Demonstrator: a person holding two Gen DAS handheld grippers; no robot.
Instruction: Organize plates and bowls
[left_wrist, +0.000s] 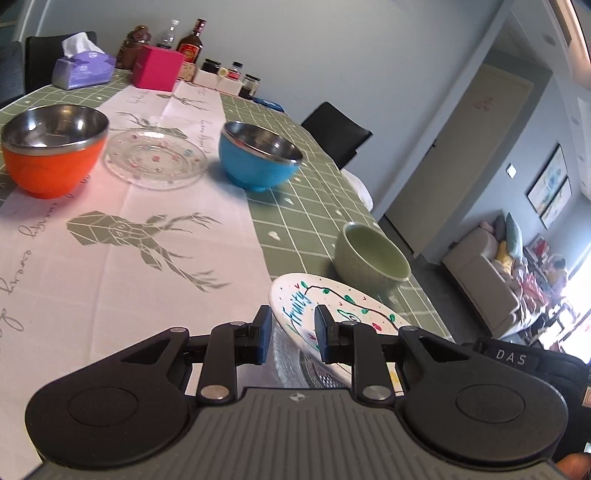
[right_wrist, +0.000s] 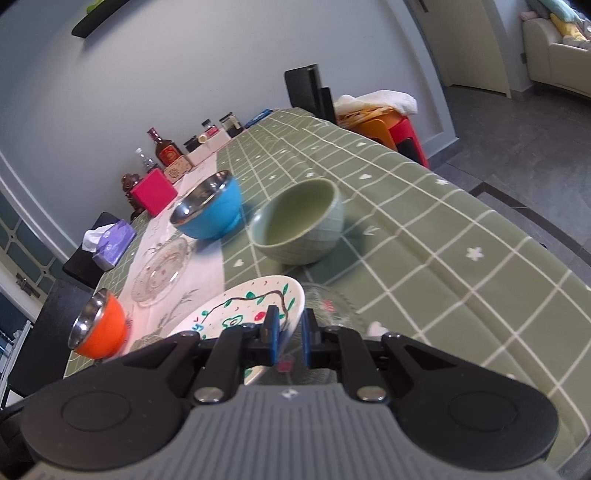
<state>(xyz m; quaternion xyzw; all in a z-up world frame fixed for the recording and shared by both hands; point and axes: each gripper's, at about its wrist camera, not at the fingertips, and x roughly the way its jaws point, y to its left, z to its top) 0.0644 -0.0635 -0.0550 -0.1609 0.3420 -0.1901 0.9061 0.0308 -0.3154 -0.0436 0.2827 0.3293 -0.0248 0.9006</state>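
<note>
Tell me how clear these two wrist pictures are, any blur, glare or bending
Left wrist view: fisheye bends the doorway; the bright window at the right edge is blown out; the round blue metal-lined bowl is slightly smeared. Right wrist view: the whole scene tilts and curves; the round pale green ceramic bowl and the green checked tablecloth look soft with motion blur, and the clear glass plate is hard to make out.

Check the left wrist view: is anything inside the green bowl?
No, the green bowl shows only its bare pale inside, standing empty on the checked cloth.
</note>
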